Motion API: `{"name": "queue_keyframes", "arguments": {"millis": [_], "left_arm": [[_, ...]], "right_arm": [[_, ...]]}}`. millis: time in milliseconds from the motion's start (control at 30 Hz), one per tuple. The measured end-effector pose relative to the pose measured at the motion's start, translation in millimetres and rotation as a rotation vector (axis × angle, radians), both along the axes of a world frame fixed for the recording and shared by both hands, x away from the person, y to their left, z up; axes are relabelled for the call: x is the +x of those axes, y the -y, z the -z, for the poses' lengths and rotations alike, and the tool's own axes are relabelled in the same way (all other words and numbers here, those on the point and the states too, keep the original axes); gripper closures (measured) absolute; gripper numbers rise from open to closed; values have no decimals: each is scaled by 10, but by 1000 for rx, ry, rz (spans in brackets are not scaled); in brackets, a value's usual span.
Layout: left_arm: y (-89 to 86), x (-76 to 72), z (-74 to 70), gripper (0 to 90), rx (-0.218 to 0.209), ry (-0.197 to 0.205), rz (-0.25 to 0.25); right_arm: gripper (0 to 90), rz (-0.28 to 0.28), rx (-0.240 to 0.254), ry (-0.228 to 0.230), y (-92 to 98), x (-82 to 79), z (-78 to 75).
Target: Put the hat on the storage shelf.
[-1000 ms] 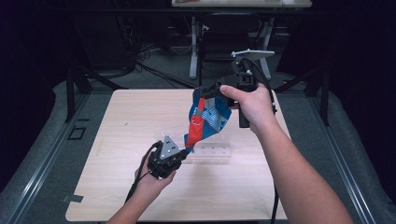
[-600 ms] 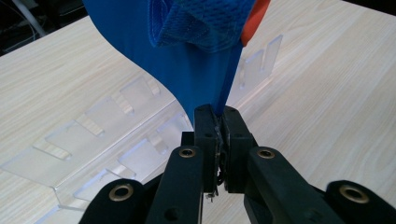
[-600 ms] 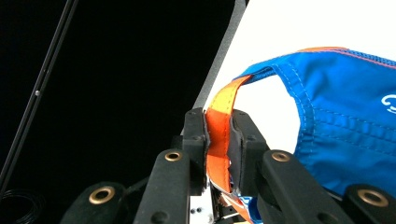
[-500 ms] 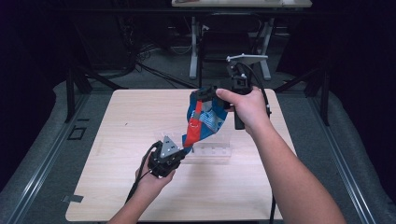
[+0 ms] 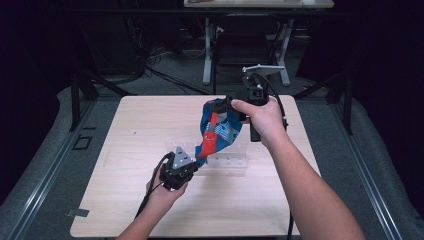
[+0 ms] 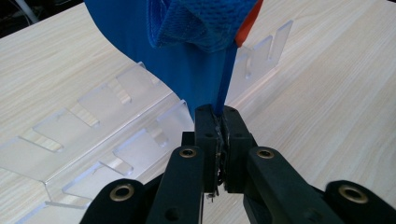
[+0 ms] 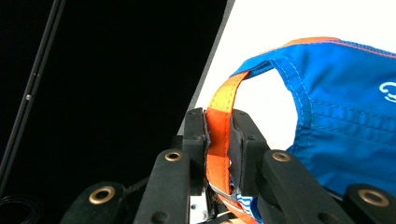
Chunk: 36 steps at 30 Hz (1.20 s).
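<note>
A blue fabric bag point(image 5: 220, 131) with an orange-red strap hangs stretched between my two grippers above the table. My left gripper point(image 5: 192, 162), low near the table's middle, is shut on the bag's thin blue edge point(image 6: 223, 93). My right gripper point(image 5: 221, 106), held higher and farther back, is shut on the orange strap point(image 7: 219, 135). The blue cloth point(image 7: 345, 126) spreads to the right of the jaws in the right gripper view. A clear acrylic rack point(image 5: 225, 161) lies on the table under the bag; its slots point(image 6: 93, 135) show beside the left jaws.
The light wooden table point(image 5: 125, 140) has bare room to the left and front. Dark floor, cables and desk legs point(image 5: 207, 55) lie beyond its far edge. The table's edge point(image 7: 212, 70) runs close to the right gripper.
My right gripper has come down a little and shifted left with the strap, so the bag hangs more slack and bunched. The left gripper has stayed put.
</note>
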<state>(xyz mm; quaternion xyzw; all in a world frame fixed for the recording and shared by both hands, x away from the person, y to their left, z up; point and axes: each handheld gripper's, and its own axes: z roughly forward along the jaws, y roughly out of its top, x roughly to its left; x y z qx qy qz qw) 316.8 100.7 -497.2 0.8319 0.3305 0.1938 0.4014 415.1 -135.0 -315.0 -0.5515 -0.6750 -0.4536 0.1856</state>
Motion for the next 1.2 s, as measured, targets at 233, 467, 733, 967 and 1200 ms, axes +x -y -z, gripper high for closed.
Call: {"name": "queue_keyframes", "arguments": {"millis": [233, 467, 733, 967, 1200], "left_arm": [[-12, 3, 26, 882, 1, 4, -2], [-29, 1, 81, 883, 1, 2, -6], [-35, 21, 154, 883, 3, -15, -10], [-76, 42, 204, 881, -24, -30, -16], [-119, 22, 213, 848, -48, -32, -34]], "right_arm": [[778, 1, -25, 6, -19, 12, 29], [776, 13, -43, 1, 1, 17, 110], [776, 23, -72, -8, -22, 41, 209], [774, 21, -84, -31, -23, 70, 348], [747, 28, -92, -32, -15, 64, 384]]}}
